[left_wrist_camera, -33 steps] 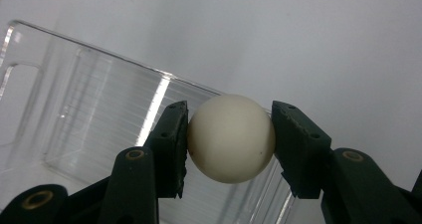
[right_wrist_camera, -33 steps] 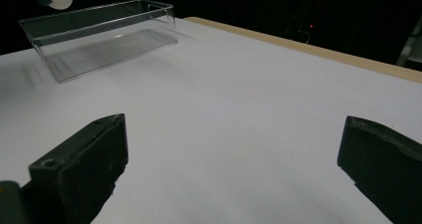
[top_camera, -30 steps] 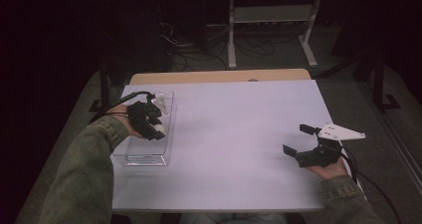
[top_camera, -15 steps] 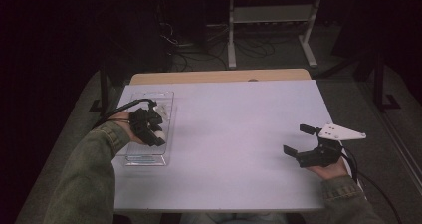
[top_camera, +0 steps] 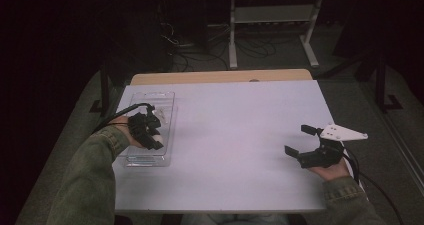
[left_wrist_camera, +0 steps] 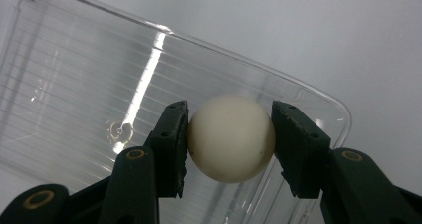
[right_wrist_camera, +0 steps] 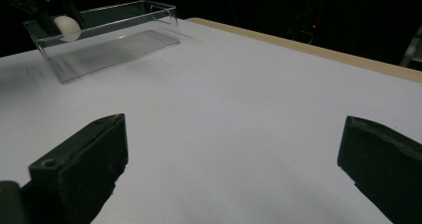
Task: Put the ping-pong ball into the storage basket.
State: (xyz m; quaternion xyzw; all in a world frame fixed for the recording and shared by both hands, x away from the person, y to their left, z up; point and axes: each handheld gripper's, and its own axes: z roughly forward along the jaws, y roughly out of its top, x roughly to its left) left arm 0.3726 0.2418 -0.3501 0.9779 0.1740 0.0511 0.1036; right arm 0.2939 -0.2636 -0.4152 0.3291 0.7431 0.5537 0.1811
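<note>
A cream-white ball (left_wrist_camera: 231,137) sits squeezed between both pads of my left gripper (left_wrist_camera: 230,144), just above the floor of a clear plastic box (left_wrist_camera: 74,99). From above, that gripper (top_camera: 150,129) points down into the box (top_camera: 159,96) at the table's left side. In the right gripper view the ball (right_wrist_camera: 67,28) shows at the box's (right_wrist_camera: 124,27) near end, under the other hand. My right gripper (top_camera: 301,141) rests low over the table's right side, jaws wide apart with nothing between them (right_wrist_camera: 234,159).
The white tabletop (top_camera: 235,130) has a wooden strip (top_camera: 220,77) along its far edge. Beyond it the floor is dark, with cables (top_camera: 190,55) and a metal stand (top_camera: 272,20).
My left gripper has sunk lower into the box with the ball and shifted slightly toward the near end. The right gripper has stayed put.
</note>
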